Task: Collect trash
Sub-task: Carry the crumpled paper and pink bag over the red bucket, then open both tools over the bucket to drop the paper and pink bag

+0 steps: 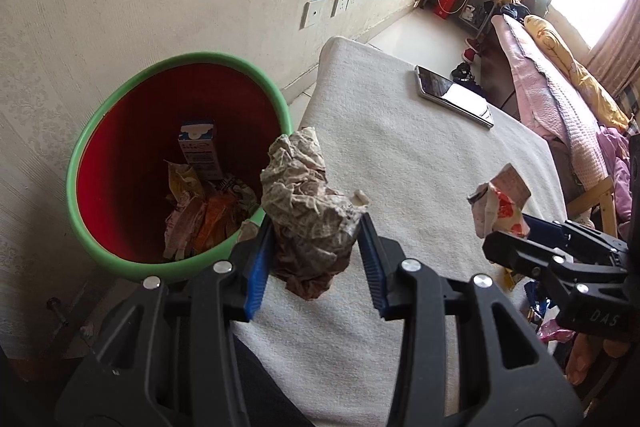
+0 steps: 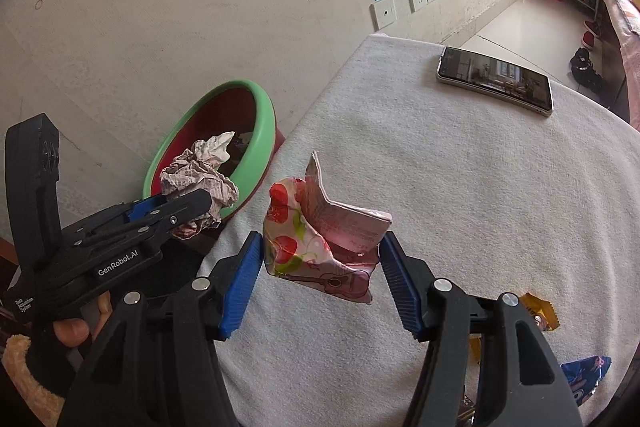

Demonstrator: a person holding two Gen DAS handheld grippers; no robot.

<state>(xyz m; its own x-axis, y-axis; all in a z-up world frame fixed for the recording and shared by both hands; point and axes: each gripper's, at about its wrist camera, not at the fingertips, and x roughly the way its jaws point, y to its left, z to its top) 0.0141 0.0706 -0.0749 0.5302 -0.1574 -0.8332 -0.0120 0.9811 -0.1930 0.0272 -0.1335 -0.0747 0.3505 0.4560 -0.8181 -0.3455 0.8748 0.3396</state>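
Crumpled newspaper ball (image 1: 310, 211) sits clenched between the blue pads of the left gripper (image 1: 316, 259), raised off the white cloth-covered table (image 1: 420, 163) at its left edge, just beside the green rim of the red trash bin (image 1: 180, 163); in the right wrist view the same ball (image 2: 204, 183) shows in front of the bin's rim (image 2: 256, 147), with the left gripper (image 2: 176, 211) closed round its lower part. Inside the bin lie a blue and white carton (image 1: 199, 151) standing against the far wall and a heap of orange and pink wrappers (image 1: 204, 215) at the bottom. To the right, the right gripper (image 2: 320, 267) grasps a crushed pink drink carton (image 2: 324, 243) printed with strawberries, both pads pressing its sides, held above the near middle of the table; from the left wrist view that carton (image 1: 500, 203) pokes out past the right gripper's black fingers (image 1: 516, 251). A phone (image 2: 496, 81) lies flat at the far right of the table, well apart from both grippers. Near the right edge, a yellow wrapper (image 2: 540, 315) and a blue wrapper (image 2: 586, 375) rest on the cloth. Fingers of a hand (image 2: 72, 331) show under the left gripper's handle
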